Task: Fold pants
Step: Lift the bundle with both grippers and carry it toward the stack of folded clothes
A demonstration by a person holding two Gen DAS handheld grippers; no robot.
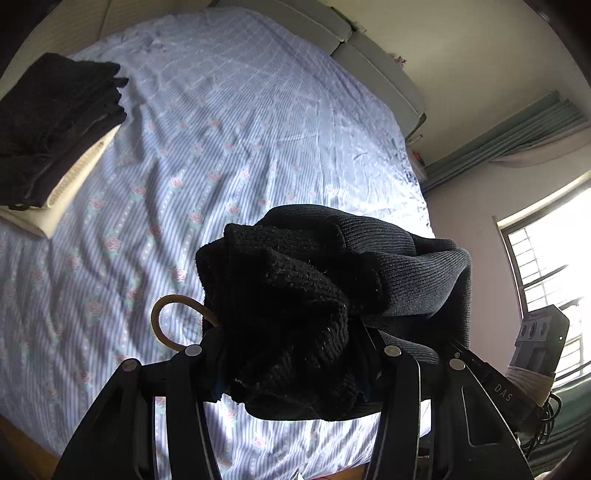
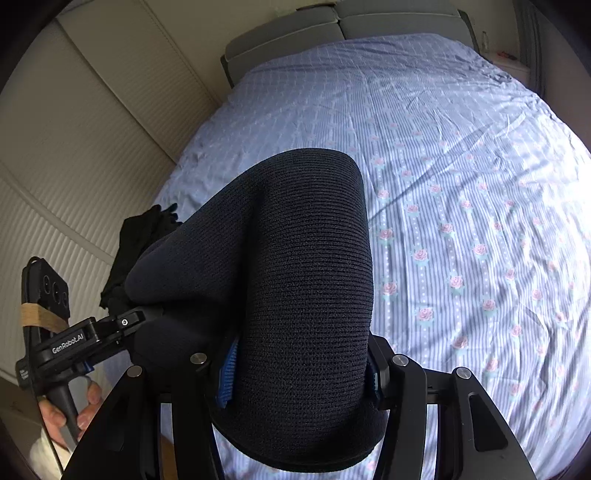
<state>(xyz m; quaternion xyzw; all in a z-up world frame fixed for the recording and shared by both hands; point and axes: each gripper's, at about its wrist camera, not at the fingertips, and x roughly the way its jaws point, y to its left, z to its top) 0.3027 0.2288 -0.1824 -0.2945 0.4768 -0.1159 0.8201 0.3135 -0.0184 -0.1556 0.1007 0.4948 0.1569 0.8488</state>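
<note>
Dark ribbed knit pants [image 1: 406, 266] hang bunched in the air above the bed, gripped from two sides. My left gripper [image 1: 291, 354] is shut on a thick wad of the black cloth, which hides its fingertips. In the right wrist view the pants [image 2: 295, 240] bulge up as a rolled fold, and my right gripper [image 2: 303, 373] is shut on it, blue pads [image 2: 227, 373] pressed into the fabric. The left gripper [image 2: 147, 319] bites the same bundle at the left, held by a hand [image 2: 74, 410]. The right gripper [image 1: 456, 354] enters the cloth from the right.
The bed carries a blue striped sheet with roses [image 1: 221, 129]. A stack of folded dark clothes [image 1: 55, 122] lies on a cream folded piece at its left side. Grey headboard cushions [image 2: 332, 33], ribbed wardrobe doors [image 2: 74, 129] and a bright window [image 1: 546, 266] surround the bed.
</note>
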